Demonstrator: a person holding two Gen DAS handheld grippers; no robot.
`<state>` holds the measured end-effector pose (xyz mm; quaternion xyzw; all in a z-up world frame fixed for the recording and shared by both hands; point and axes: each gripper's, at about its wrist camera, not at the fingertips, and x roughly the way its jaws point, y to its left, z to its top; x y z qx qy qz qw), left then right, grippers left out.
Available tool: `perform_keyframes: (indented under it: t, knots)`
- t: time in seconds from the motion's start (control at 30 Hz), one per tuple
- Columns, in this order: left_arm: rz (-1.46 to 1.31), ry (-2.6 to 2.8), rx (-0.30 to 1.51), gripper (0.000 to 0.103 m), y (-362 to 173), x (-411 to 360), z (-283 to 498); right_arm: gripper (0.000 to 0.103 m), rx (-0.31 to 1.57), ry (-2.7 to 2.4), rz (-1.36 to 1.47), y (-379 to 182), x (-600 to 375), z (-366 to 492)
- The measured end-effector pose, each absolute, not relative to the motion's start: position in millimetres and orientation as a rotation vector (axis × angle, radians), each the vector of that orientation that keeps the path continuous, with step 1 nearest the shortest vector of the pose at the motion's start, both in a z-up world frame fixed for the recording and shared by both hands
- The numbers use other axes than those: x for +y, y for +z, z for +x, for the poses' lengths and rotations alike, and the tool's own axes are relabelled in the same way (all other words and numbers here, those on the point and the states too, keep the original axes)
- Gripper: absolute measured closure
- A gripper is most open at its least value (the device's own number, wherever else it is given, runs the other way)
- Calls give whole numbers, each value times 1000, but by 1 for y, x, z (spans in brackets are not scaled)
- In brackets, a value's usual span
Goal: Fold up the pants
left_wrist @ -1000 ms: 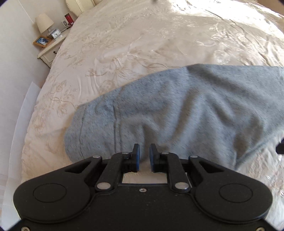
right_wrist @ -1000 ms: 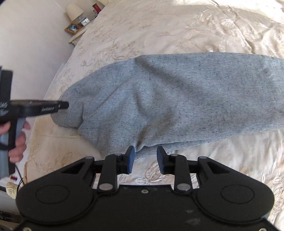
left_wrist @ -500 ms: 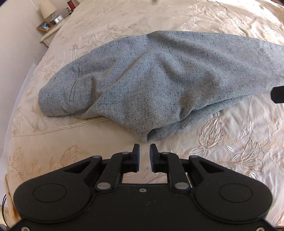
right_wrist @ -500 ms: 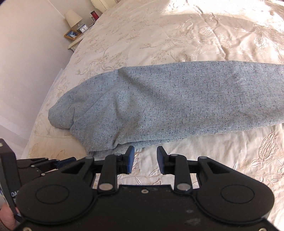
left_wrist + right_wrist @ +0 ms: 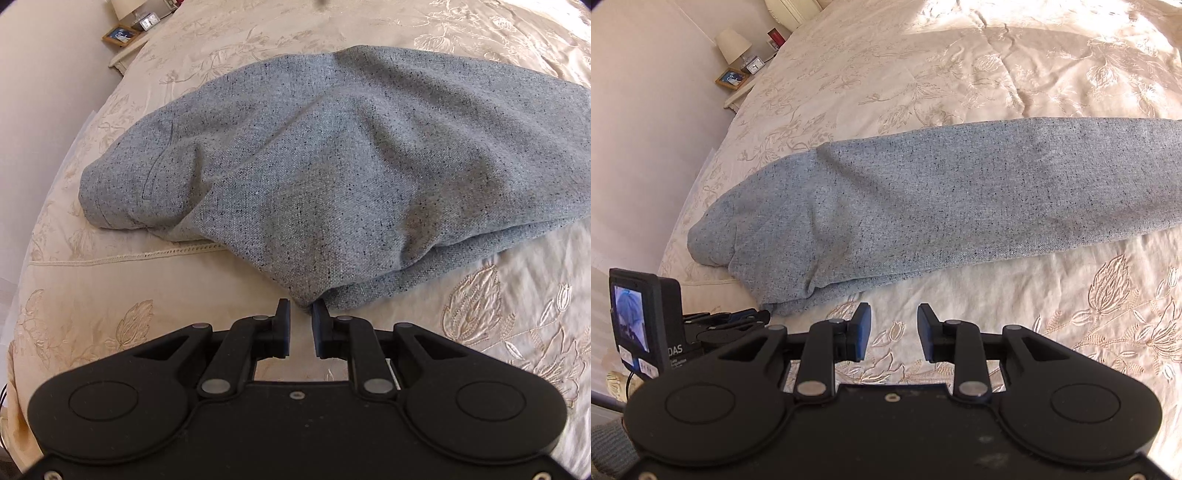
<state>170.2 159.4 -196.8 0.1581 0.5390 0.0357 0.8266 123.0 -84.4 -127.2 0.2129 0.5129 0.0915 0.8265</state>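
— Pants [image 5: 332, 177] first: where do they lie on the bedspread [image 5: 517, 332]?

— Grey, folded lengthwise, along its near edge, the seat corner pointing at the left gripper [image 5: 301, 319].

— What changed?

— A second ago that gripper was right over the cloth; it has drawn back, and its narrowly parted jaws now flank the corner tip without pinching it.

— And the right gripper [image 5: 894, 326]?

— Just short of the hem, jaws wide apart, empty. Likely the lengthwise fold is finished and a crosswise fold comes next.
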Motion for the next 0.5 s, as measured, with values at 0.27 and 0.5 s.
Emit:
perform_keyframes:
  t: [0.27, 0.5]
  knots:
    - [296, 101, 1190, 79, -208, 162, 195, 72, 1099, 213, 453, -132, -69, 136]
    - [39, 118, 1189, 93, -146, 202, 192, 72, 1094, 225, 451, -131, -60, 145]
